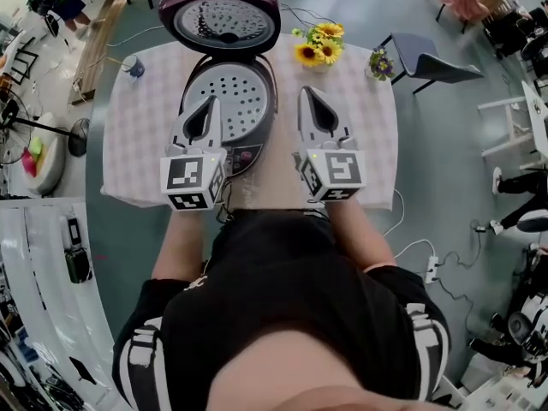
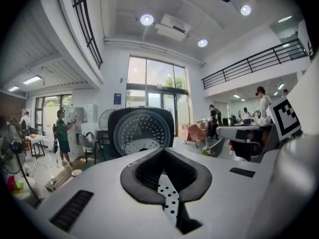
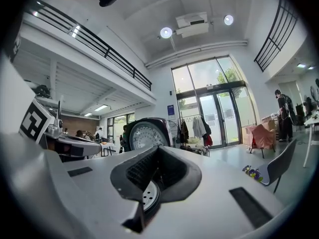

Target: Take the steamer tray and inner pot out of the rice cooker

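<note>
The rice cooker [image 1: 229, 110] stands open at the table's middle, its round lid [image 1: 219, 15] tipped back. Inside lies the perforated silver steamer tray [image 1: 244, 101]; the inner pot under it is hidden. My left gripper [image 1: 209, 103] is shut and empty, hovering over the cooker's left side. My right gripper [image 1: 306, 92] is shut and empty too, just right of the cooker above the tablecloth. In the left gripper view the lid [image 2: 141, 129] rises beyond the shut gripper [image 2: 162, 151], and the dotted tray [image 2: 168, 198] shows under it. The right gripper view has the lid [image 3: 145, 133] ahead and the tray's edge [image 3: 148, 195] below.
A checked cloth covers the table [image 1: 137, 135]. Sunflowers [image 1: 319, 45] and a small purple bouquet [image 1: 380, 62] stand at the back right, a cup [image 1: 131, 65] at the back left. A grey chair [image 1: 428, 58] sits beyond the right corner. A cable and power strip [image 1: 431, 268] lie on the floor.
</note>
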A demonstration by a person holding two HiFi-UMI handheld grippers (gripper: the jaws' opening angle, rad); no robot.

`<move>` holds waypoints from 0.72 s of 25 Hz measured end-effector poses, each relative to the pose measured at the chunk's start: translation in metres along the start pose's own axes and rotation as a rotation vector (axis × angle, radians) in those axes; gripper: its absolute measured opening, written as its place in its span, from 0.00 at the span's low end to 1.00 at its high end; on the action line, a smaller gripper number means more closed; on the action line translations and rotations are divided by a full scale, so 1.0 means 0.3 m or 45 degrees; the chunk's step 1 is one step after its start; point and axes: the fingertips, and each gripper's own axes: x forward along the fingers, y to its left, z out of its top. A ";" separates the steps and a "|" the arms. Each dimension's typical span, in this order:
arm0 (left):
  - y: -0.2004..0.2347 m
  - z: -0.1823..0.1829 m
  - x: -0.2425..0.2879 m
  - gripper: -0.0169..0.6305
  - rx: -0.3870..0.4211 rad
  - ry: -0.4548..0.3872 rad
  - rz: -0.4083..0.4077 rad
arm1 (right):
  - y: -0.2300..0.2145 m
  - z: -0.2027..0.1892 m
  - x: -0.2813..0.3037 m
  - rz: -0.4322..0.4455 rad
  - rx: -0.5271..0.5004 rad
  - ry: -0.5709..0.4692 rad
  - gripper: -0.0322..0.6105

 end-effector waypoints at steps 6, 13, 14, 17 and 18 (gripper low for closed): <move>0.060 -0.051 0.023 0.40 -0.085 0.091 -0.153 | 0.074 -0.044 0.091 0.114 0.118 0.068 0.38; 0.172 -0.129 0.056 0.45 -0.054 0.213 -0.072 | 0.088 -0.116 0.164 0.115 0.113 0.179 0.40; 0.188 -0.138 0.057 0.45 -0.069 0.226 -0.058 | 0.091 -0.127 0.170 0.116 0.110 0.196 0.40; 0.246 -0.182 0.057 0.45 -0.084 0.283 -0.015 | 0.115 -0.165 0.194 0.134 0.085 0.253 0.40; 0.263 -0.199 0.056 0.45 -0.088 0.305 -0.007 | 0.125 -0.178 0.202 0.142 0.073 0.275 0.40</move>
